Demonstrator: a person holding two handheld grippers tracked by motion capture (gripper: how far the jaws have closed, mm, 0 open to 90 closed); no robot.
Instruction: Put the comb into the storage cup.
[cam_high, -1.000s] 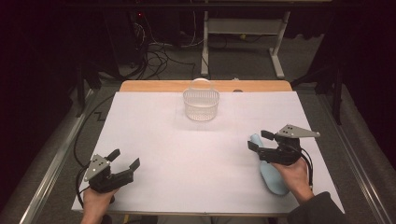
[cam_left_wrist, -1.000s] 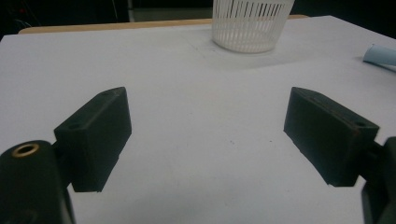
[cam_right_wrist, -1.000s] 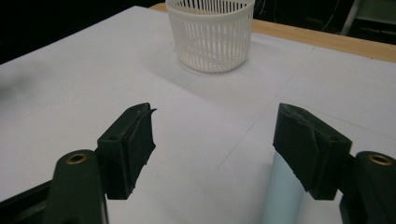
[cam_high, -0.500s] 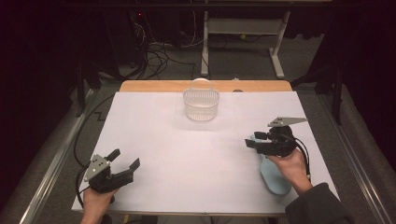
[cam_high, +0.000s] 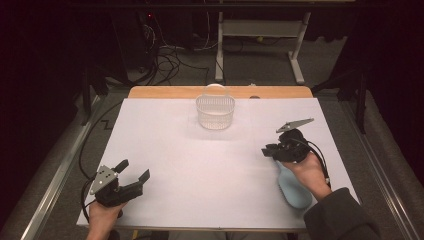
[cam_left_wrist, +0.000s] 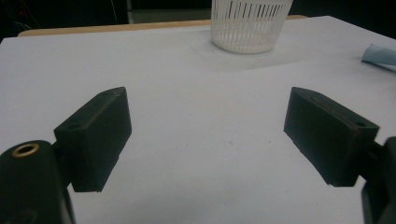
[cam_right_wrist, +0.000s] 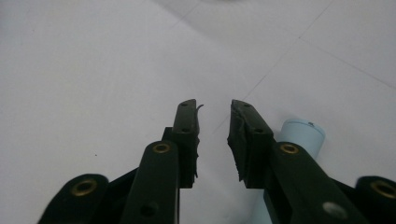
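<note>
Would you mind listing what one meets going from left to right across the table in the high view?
Left gripper → white basket → right gripper → light blue tube.

High view overlooks table; tool views skim it.

Right hand covers the middle of the pale blue tube; the right gripper view's jaw hides most of it. The left gripper view's top edge crops the white basket; its right edge crops the tube.
</note>
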